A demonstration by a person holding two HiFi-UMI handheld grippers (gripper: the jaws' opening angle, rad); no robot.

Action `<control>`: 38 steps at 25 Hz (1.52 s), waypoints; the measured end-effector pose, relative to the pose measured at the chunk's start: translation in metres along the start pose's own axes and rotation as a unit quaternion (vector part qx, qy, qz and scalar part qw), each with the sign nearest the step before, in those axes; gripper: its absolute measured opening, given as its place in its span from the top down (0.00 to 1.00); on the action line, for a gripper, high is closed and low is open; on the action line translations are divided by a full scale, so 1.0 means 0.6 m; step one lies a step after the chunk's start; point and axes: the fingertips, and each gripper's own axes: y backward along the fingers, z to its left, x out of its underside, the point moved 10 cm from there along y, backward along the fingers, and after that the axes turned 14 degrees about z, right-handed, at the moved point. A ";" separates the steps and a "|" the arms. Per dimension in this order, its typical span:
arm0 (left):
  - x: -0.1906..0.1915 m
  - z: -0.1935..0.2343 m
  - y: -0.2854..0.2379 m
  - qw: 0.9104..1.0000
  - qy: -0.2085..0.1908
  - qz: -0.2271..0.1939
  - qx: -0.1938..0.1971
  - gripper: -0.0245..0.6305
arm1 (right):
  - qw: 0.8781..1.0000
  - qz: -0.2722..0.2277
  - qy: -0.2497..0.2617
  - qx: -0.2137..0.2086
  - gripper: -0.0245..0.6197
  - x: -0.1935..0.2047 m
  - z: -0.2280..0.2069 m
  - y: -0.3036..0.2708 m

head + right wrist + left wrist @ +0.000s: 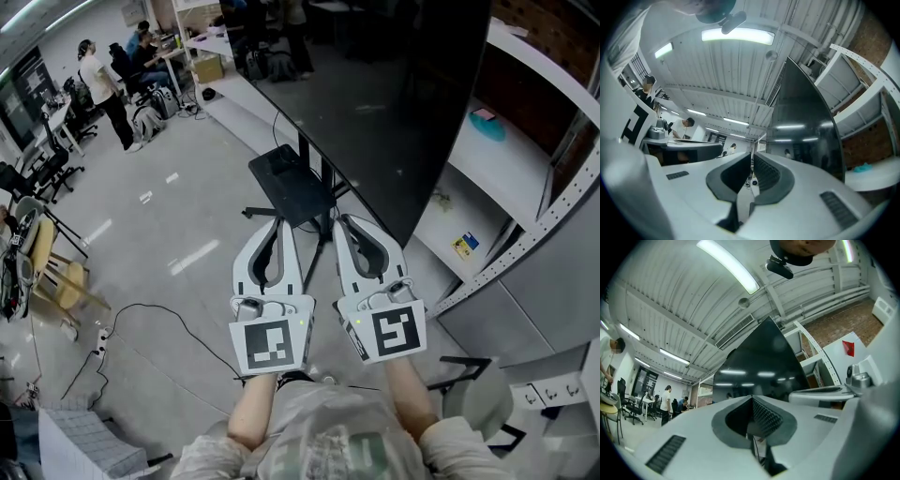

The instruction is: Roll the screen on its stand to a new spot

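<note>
The large black screen (375, 103) stands on a dark wheeled stand with a small black shelf (289, 186) and splayed legs (258, 212) on the grey floor. My left gripper (279, 221) and right gripper (339, 221) are side by side just short of the stand, pointing at it. Both are shut with nothing between the jaws, and I cannot tell whether they touch the stand. In the left gripper view the shut jaws (752, 400) point up at the screen (759, 362). The right gripper view shows its jaws (751, 155) shut, with the screen (801, 117) rising to the right.
A white shelving unit (525, 178) stands right behind the screen. A black cable (141, 314) and a power strip (98, 345) lie on the floor at left. A yellow stool (56, 277), office chairs and several people at desks (122, 66) fill the far left.
</note>
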 end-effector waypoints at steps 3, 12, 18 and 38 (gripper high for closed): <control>-0.002 -0.010 0.000 1.000 -0.021 -0.003 -0.005 0.94 | 1.000 -0.001 -0.004 -0.001 0.91 0.003 -0.006 0.000; 0.002 -0.016 -0.009 1.000 -0.026 0.004 -0.007 0.94 | 1.000 0.002 -0.014 -0.009 0.91 0.012 -0.014 -0.005; 0.002 -0.016 -0.011 0.999 -0.030 0.009 -0.009 0.94 | 1.000 0.004 -0.015 -0.011 0.91 0.013 -0.015 -0.008; 0.005 -0.021 -0.003 1.000 -0.025 0.012 -0.015 0.94 | 1.000 0.007 -0.013 -0.020 0.91 0.018 -0.012 -0.004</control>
